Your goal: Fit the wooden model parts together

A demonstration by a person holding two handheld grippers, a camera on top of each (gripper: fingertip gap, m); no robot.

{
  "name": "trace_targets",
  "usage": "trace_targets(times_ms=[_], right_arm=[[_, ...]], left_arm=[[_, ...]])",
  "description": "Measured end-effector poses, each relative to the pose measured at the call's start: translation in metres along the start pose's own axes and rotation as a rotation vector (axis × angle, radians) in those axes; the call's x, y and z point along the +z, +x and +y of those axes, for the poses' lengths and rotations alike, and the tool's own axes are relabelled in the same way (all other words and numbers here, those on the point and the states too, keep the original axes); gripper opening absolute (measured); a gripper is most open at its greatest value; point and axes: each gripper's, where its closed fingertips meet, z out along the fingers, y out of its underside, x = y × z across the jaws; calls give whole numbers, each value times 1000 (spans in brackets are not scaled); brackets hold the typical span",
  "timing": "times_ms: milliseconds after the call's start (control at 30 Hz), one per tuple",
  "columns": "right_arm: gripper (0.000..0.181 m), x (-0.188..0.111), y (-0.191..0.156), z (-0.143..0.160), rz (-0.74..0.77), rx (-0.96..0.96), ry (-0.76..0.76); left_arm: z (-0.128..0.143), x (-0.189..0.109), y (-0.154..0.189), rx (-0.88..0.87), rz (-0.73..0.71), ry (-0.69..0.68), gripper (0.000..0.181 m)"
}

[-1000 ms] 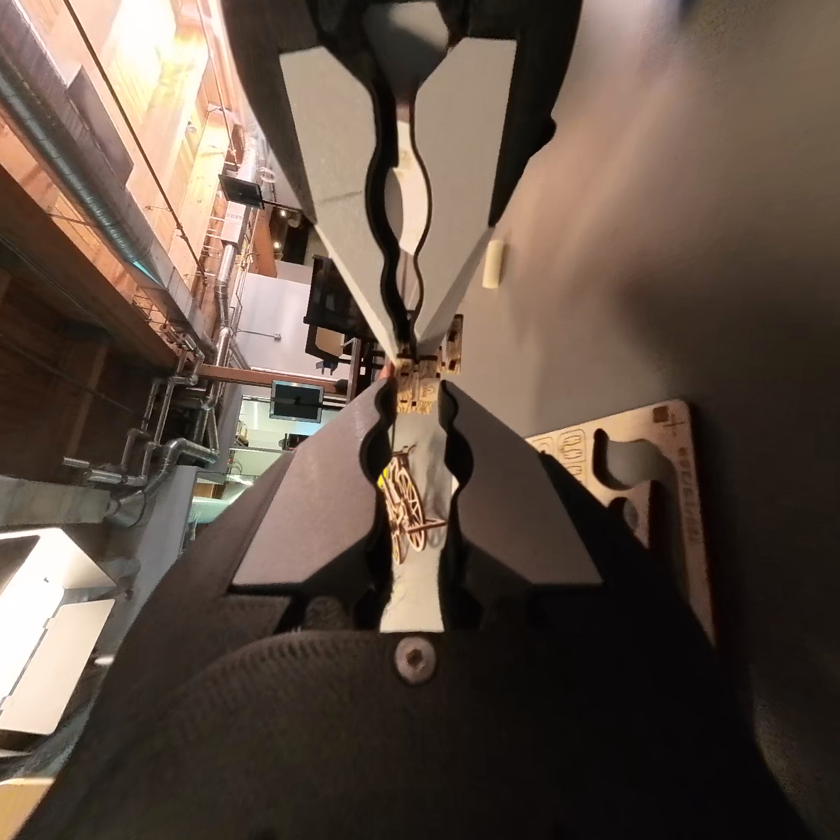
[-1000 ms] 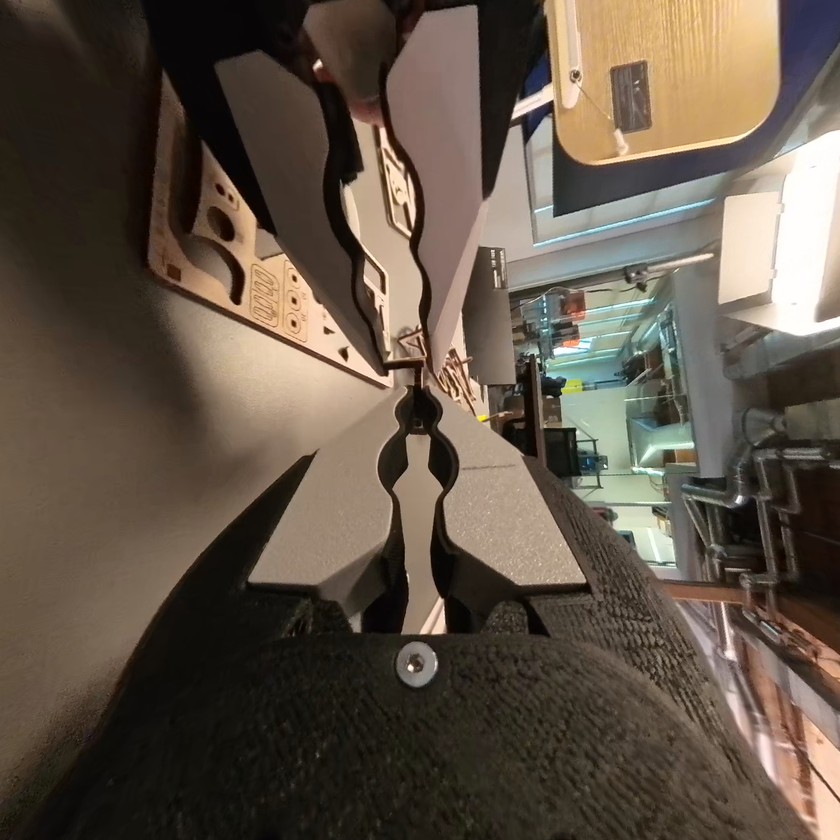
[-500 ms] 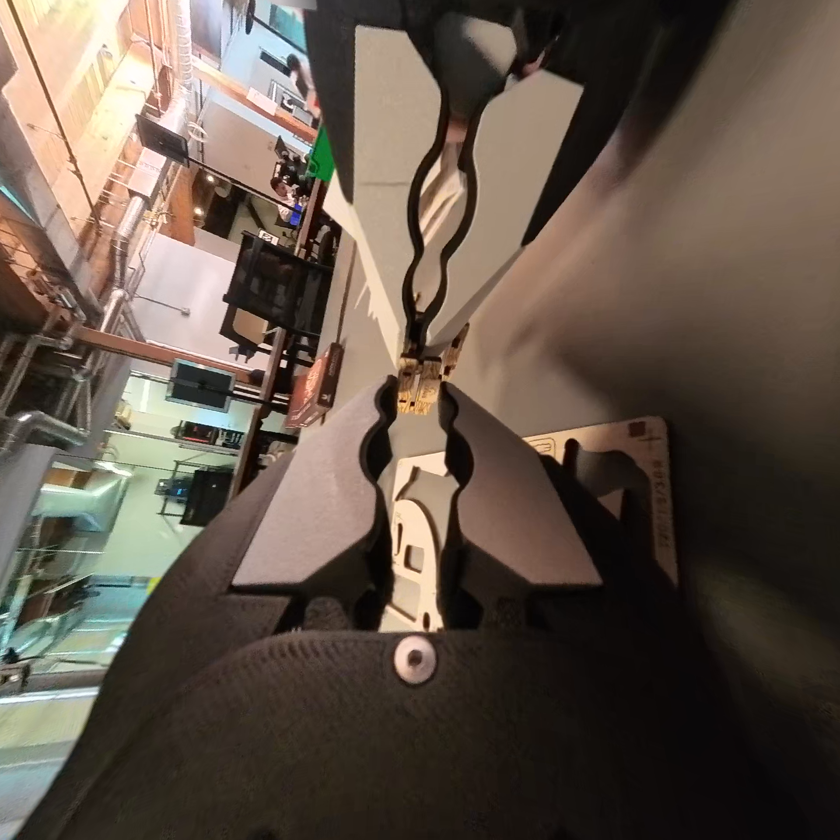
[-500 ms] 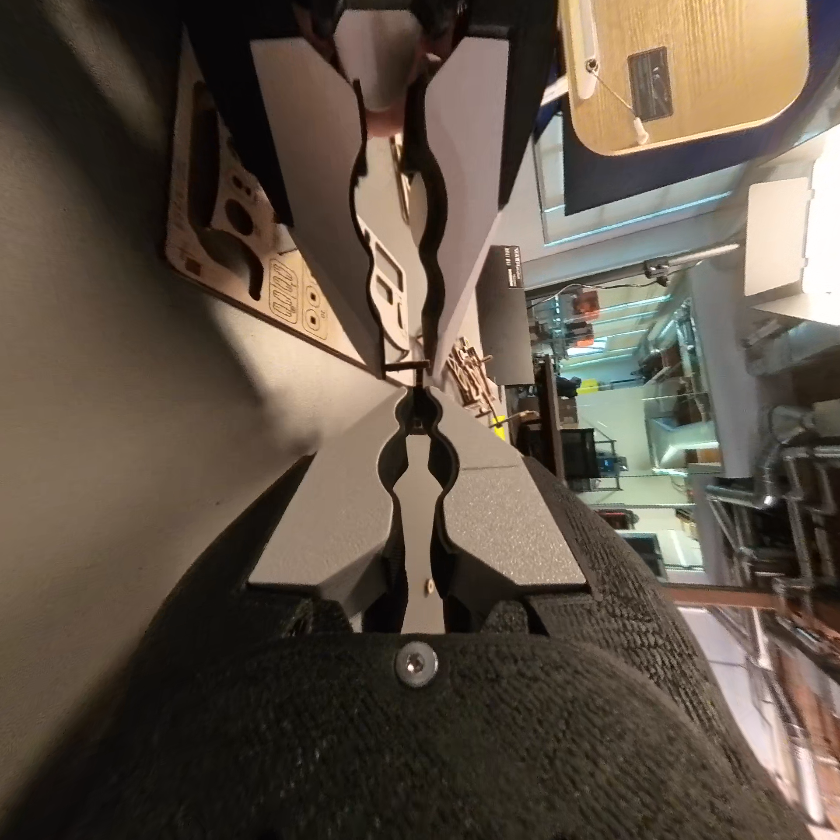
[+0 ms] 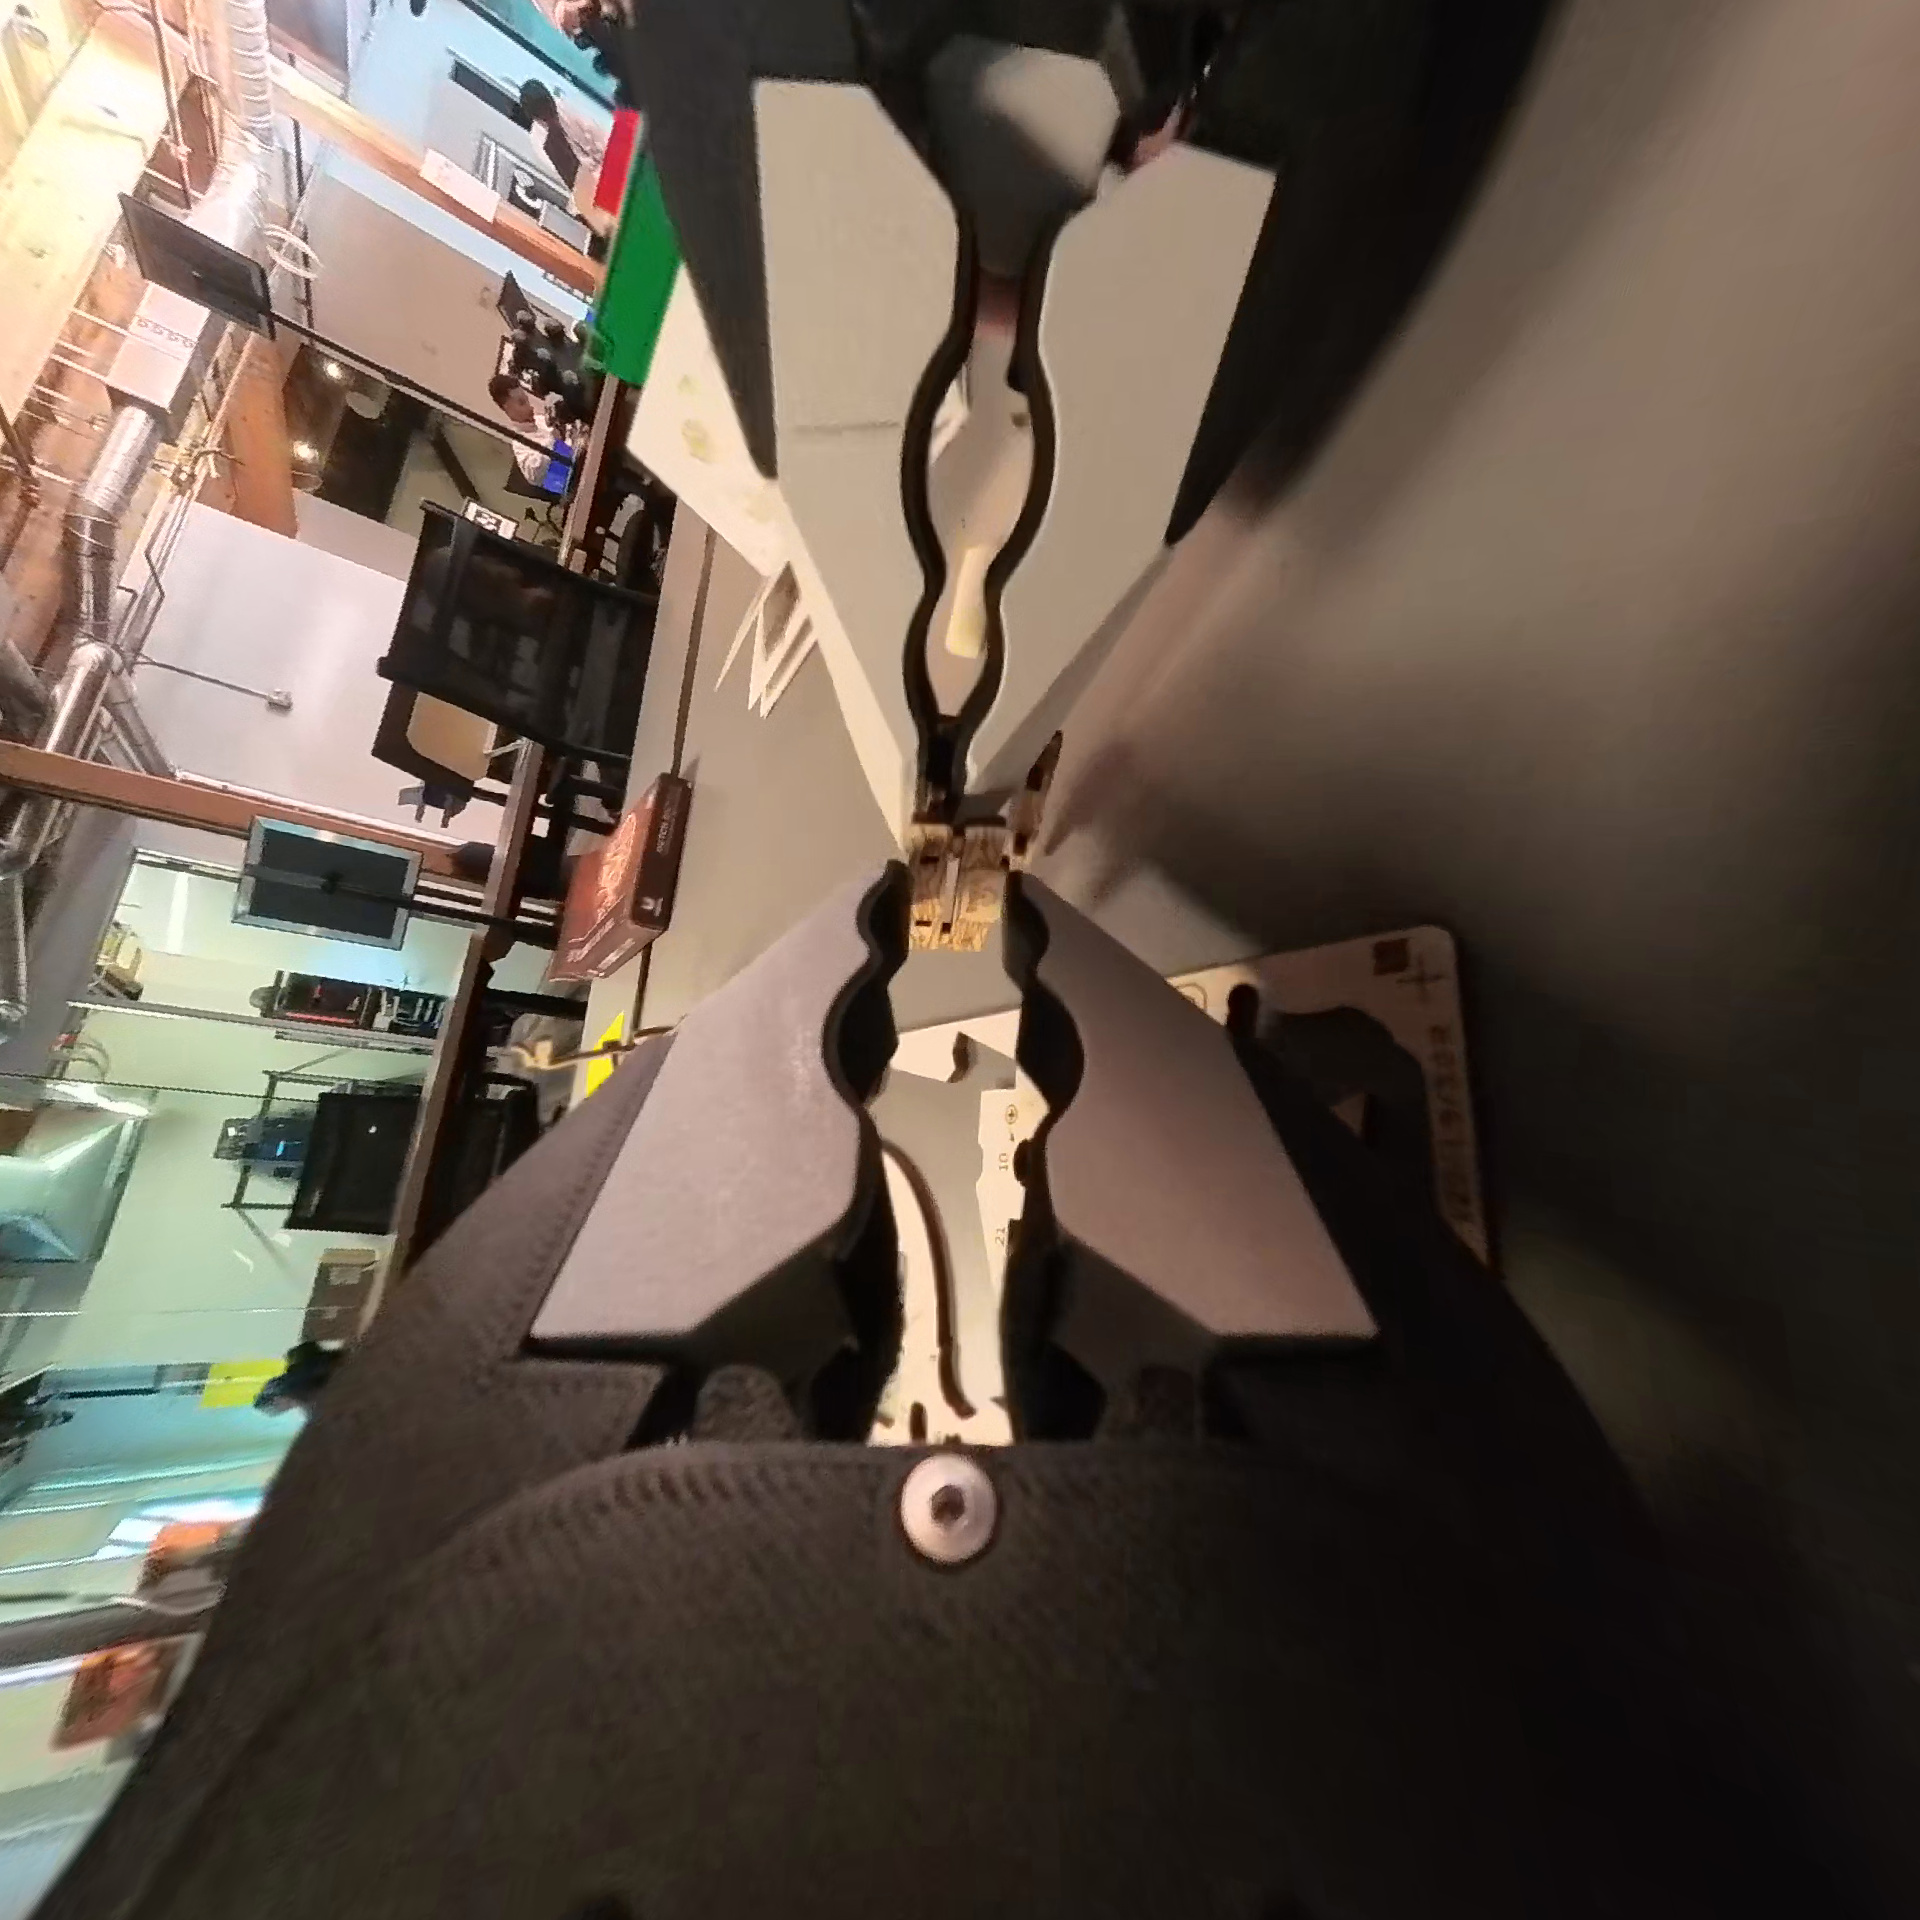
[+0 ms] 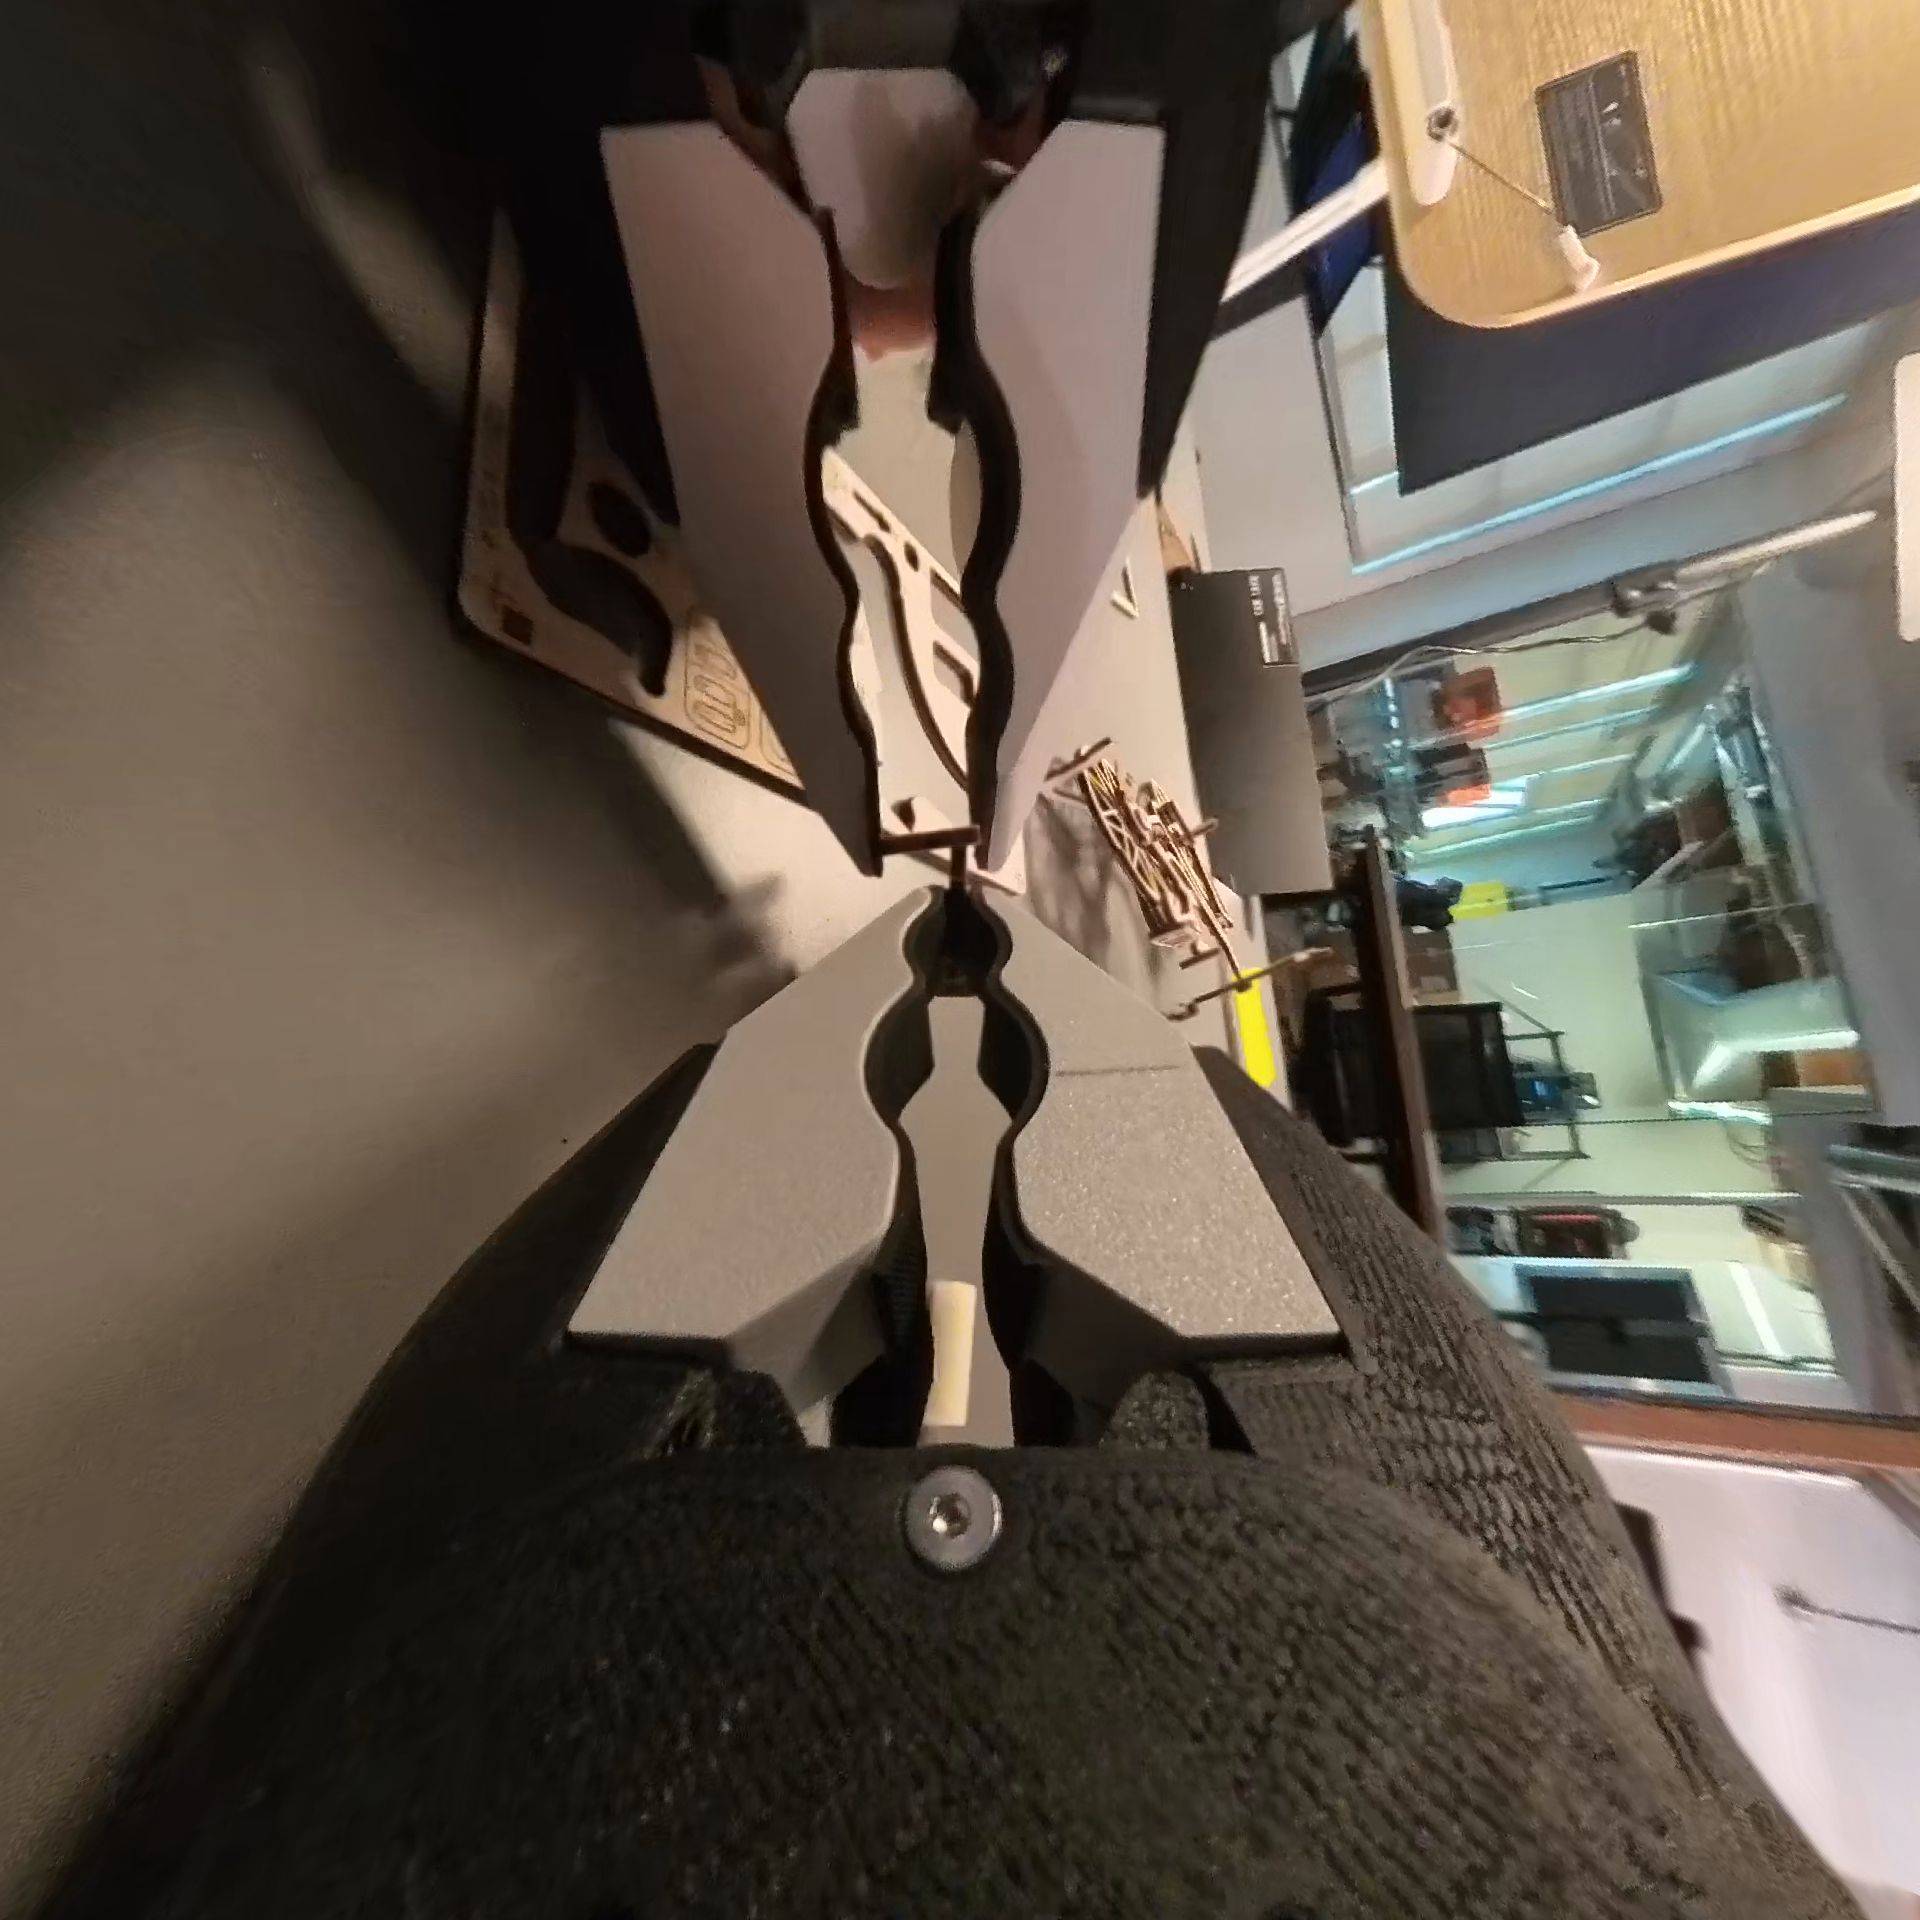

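My two grippers meet tip to tip above the dark table. In the left wrist view my left gripper [image 5: 953,885] is shut on a small pale wooden block part [image 5: 956,923]. My right gripper [image 5: 951,764] comes from above, shut on a thin wooden piece that touches the block. In the right wrist view my right gripper [image 6: 956,912] pinches that thin piece [image 6: 962,869] edge-on. It meets the flat part [image 6: 925,836] held by my left gripper [image 6: 920,821]. How deep the piece sits in the block is hidden.
A laser-cut wooden sheet [image 5: 1439,1049] with empty cut-outs lies on the table under the grippers, also seen in the right wrist view [image 6: 582,634]. A partly built wooden wheel model [image 6: 1148,868] stands nearby. A small cream peg [image 6: 951,1351], a brown box [image 5: 623,894] and a black box [image 6: 1236,727] lie on the table. My two grippers' fingertips are within a few centimetres of each other.
Both grippers have swung together while staying tip to tip with the parts touching. The cut-out sheet now shows under my left fingers where the wheel model showed before.
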Motion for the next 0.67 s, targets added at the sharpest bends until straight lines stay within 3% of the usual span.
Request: trace_targets(times_ms=[400,667], right_arm=[[0,-3,-1,-5,-12,9,50],[0,-11,14,-17,4,129,174]], left_arm=[[-5,-4,1,-100,55,77,17],[-20,-17,-13,-236,54,246,17]])
